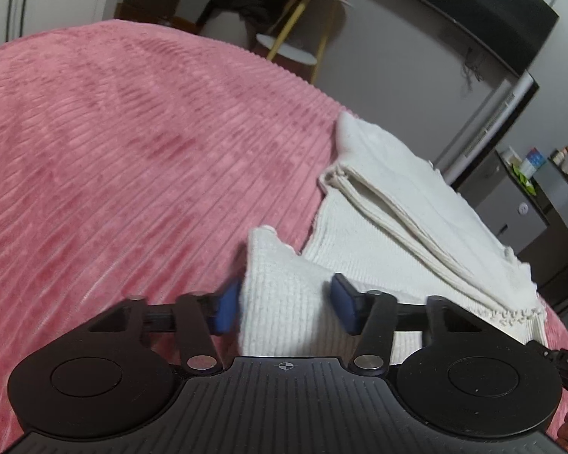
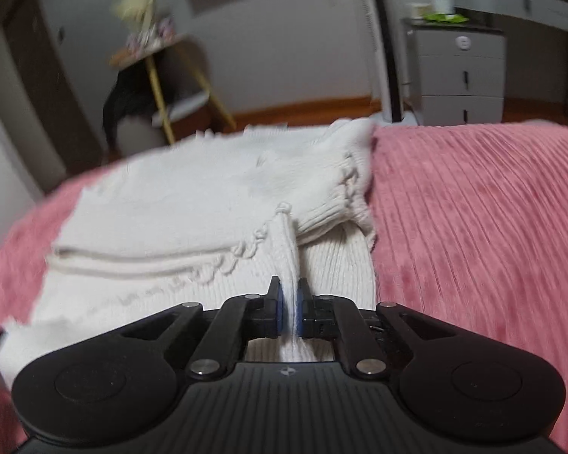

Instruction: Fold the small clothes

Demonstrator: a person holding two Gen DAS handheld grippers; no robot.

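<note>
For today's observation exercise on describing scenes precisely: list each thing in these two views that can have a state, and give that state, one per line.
White knit garment: partly folded, layers stacked, lying on the blanket.
Pink ribbed blanket: spread flat under the garment.
Left gripper: jaws apart around a raised fold of the garment, pads not clearly pressing it.
Right gripper: shut on a pinched ridge of the garment.
Grey drawer unit: drawers closed.

Dim indoor light, soft shadows, motion blur, fisheye-bent edges

Your pink ribbed blanket [image 1: 132,143] covers the bed. Beyond it: yellow-legged side table [image 1: 303,11], grey drawer unit [image 2: 462,75].
</note>
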